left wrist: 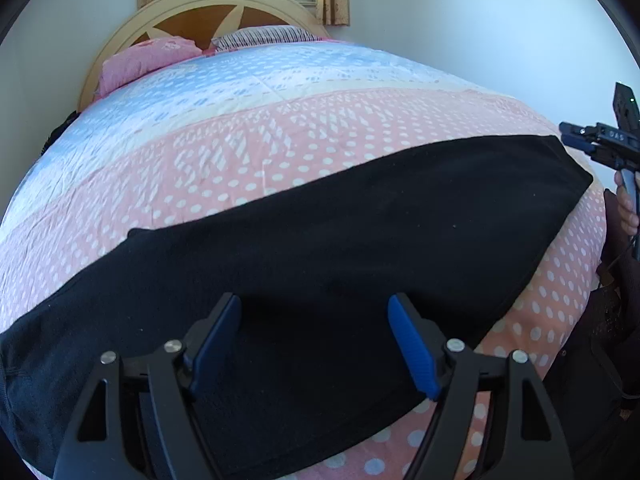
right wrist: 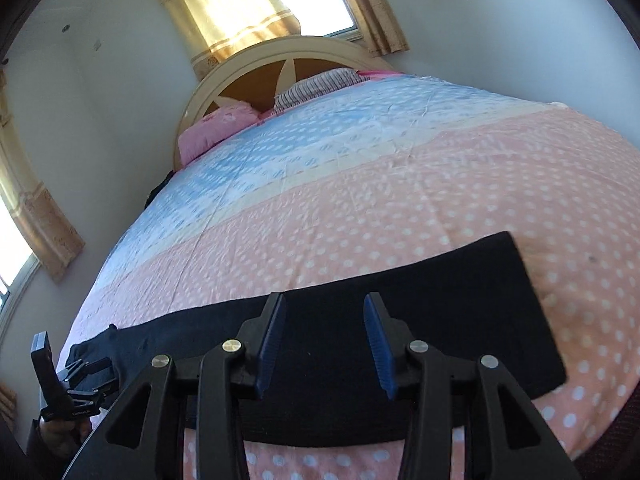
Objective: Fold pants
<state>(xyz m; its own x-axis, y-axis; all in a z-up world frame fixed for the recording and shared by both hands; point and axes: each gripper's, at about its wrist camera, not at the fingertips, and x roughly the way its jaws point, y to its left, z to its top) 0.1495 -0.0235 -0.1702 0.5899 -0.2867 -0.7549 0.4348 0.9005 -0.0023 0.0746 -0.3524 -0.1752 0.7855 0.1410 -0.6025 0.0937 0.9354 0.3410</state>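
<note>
The black pants (left wrist: 320,248) lie flat in a long band across the near edge of your pink dotted bedspread (left wrist: 224,160), directly beneath both claws. Your left gripper (left wrist: 314,312) hangs over them with jaws spread wide, pinching nothing. Your right gripper (right wrist: 324,312) stands partly parted above the cloth, also empty.

Open bedspread (left wrist: 280,152) beyond pants (left wrist: 320,248)

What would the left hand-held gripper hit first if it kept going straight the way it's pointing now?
Most likely the flat black fabric pants spread on the bed: the left hand-held gripper points down at them, jaws open and empty, though depth is hard to judge.
</note>
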